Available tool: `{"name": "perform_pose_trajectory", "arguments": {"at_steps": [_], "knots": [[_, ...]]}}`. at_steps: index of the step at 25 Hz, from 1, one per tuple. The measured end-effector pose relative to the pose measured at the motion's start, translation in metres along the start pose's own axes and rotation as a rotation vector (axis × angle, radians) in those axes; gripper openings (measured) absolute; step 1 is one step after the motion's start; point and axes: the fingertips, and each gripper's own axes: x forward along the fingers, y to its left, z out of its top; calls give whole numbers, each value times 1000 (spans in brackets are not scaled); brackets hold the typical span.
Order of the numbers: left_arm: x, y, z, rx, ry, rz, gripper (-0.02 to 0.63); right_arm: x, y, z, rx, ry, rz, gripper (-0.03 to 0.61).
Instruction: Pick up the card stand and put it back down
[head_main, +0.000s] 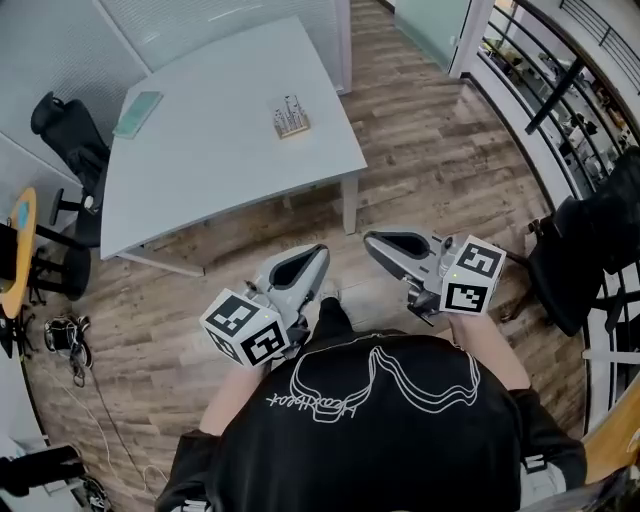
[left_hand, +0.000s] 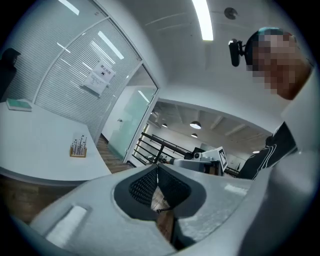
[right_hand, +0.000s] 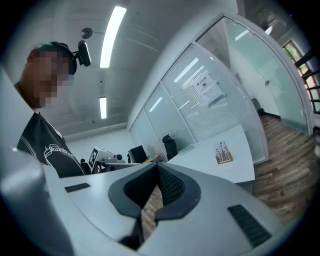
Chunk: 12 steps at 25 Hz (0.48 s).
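The card stand (head_main: 290, 118) is a small wooden block holding upright cards. It stands on the white table (head_main: 200, 150), near its right side. It also shows small in the left gripper view as the card stand (left_hand: 78, 147) and in the right gripper view as the card stand (right_hand: 223, 153). Both grippers hang close to the person's chest, well short of the table. The left gripper (head_main: 318, 250) is shut and empty. The right gripper (head_main: 370, 240) is shut too, with nothing between its jaws.
A green book (head_main: 138, 112) lies at the table's far left corner. A black office chair (head_main: 70, 140) stands left of the table, another chair (head_main: 590, 250) at the right. Wood floor (head_main: 430, 150) stretches between me and the table. Cables (head_main: 65, 335) lie on the floor at the left.
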Motion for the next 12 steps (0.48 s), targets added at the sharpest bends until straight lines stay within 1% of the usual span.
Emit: {"name": "perform_pose_trajectory", "arguments": {"at_steps": [12], "knots": [[45,104,31,-64,59,38,17,64,-90,12,100,30,-39,9]]}}
